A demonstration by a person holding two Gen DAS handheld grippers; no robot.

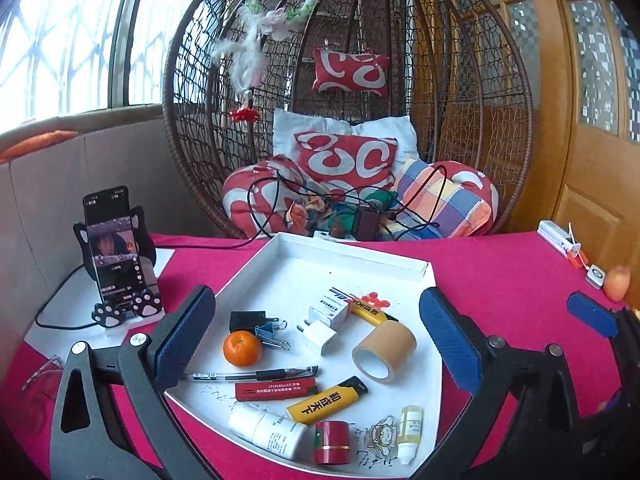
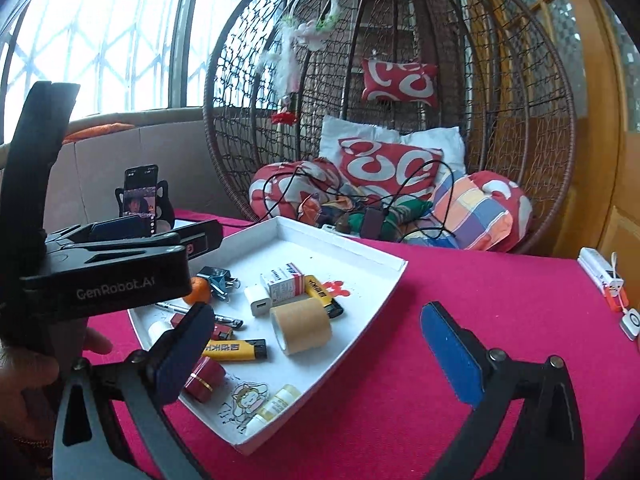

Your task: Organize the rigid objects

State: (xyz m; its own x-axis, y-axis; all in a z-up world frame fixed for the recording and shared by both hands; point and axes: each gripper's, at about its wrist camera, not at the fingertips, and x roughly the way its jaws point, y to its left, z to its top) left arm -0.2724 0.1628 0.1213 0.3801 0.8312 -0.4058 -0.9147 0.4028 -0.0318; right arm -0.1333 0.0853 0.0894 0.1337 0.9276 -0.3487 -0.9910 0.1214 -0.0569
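Note:
A white tray on the red tablecloth holds several small objects: a tangerine, a brown tape roll, a black pen, a yellow lighter, a red lighter, a white charger, a small box, a red cylinder and small bottles. My left gripper is open and empty, hovering above the tray. My right gripper is open and empty, to the right of the left one, over the tray's right part. The tape roll lies between its fingers' line of sight.
A phone on a stand stands left of the tray, with glasses nearer. A wicker hanging chair with cushions and cables is behind the table. A white device and a peach-coloured fruit lie at the right edge.

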